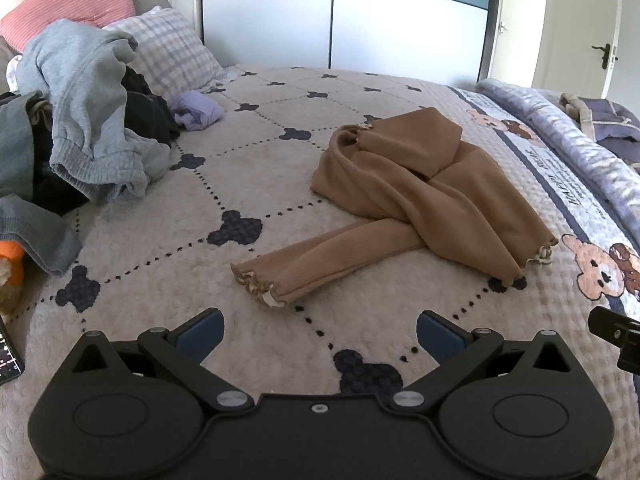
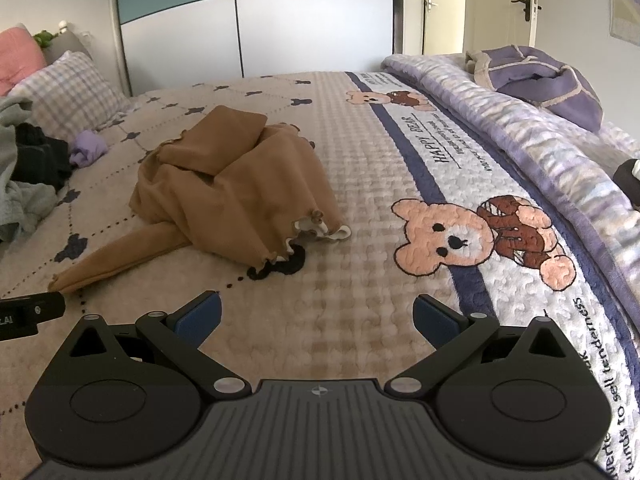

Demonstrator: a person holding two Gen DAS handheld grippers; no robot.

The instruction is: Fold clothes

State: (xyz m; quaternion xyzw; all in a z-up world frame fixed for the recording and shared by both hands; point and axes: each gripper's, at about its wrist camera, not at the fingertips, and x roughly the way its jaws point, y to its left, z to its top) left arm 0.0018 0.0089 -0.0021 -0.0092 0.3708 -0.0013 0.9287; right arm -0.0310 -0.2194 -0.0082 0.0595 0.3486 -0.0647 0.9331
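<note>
A tan ribbed top with ruffled cuffs (image 1: 416, 200) lies crumpled on the bed, one sleeve stretched toward me; it also shows in the right wrist view (image 2: 236, 184). My left gripper (image 1: 318, 334) is open and empty, low over the bedspread just short of the sleeve cuff (image 1: 260, 286). My right gripper (image 2: 316, 322) is open and empty, over the bedspread to the right of the top's ruffled hem (image 2: 316, 232). A pile of unfolded clothes, with a grey sweatshirt (image 1: 88, 108) on it, lies at the left.
Beige bear-print bedspread (image 1: 224, 184) covers the bed. A small lilac garment (image 1: 198, 112) and checked pillow (image 1: 168, 52) lie at the head. A purple blanket (image 2: 536, 128) with a folded purple item (image 2: 552, 80) runs along the right. A wardrobe (image 1: 332, 12) stands behind.
</note>
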